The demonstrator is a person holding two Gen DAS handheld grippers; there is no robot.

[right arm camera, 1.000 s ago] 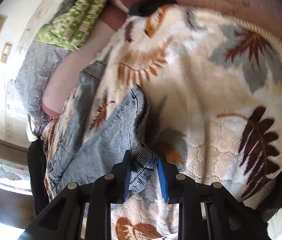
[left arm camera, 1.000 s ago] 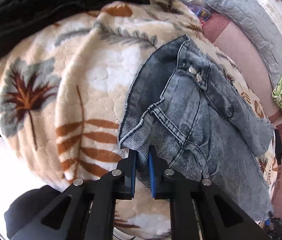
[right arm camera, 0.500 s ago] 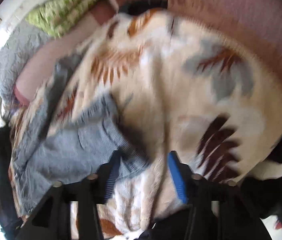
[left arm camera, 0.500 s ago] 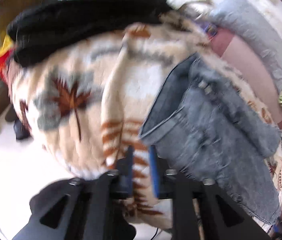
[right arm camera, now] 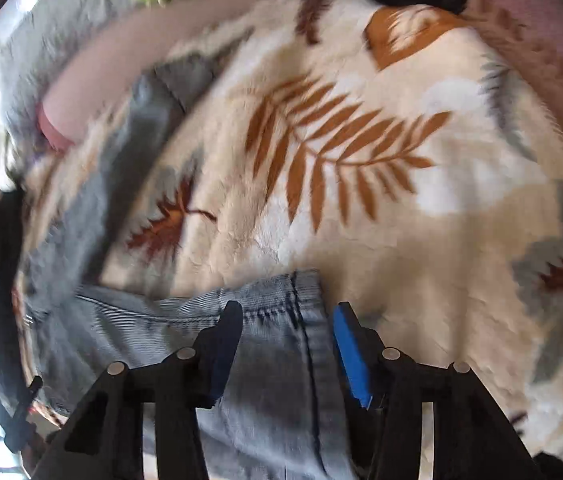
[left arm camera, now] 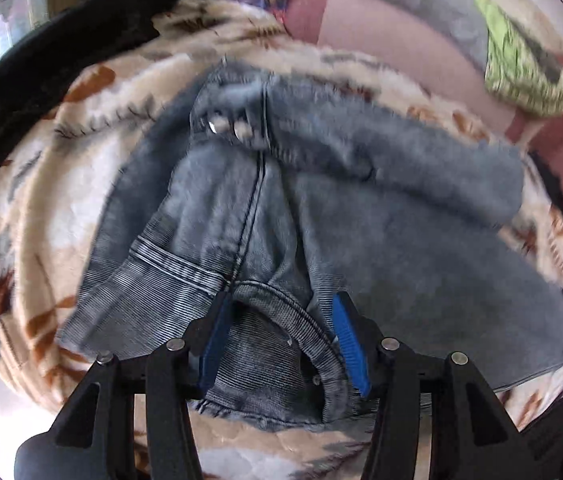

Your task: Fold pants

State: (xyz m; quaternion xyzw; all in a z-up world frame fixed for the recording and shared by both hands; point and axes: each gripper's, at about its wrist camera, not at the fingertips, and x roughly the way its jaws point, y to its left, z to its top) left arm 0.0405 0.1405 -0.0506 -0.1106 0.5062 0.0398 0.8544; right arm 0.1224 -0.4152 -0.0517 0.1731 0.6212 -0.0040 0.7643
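Through my left wrist camera, my left hand-held gripper (left arm camera: 281, 316) points down at the jeans (left arm camera: 321, 220), which lie spread on a leaf-patterned blanket (left arm camera: 61, 184) covering the bed. Its jaws are opening, released, with a folded seam and pocket edge of the denim lying between the blue pads (left arm camera: 347, 340) but not pinched. The waistband with its two metal buttons (left arm camera: 227, 126) sits farther up, and one leg is folded across to the right. A black cloth (left arm camera: 61, 52) lies along the upper left edge of the blanket; a green patterned cloth (left arm camera: 521, 68) sits at upper right.

Through my right wrist camera, my right hand-held gripper (right arm camera: 285, 324) hovers over a hemmed edge of the jeans (right arm camera: 273, 360). Its jaws are closing; denim lies between them, yet the pads do not press it. More denim runs up the left side, blurred. The blanket (right arm camera: 361, 200) fills the rest of the view.
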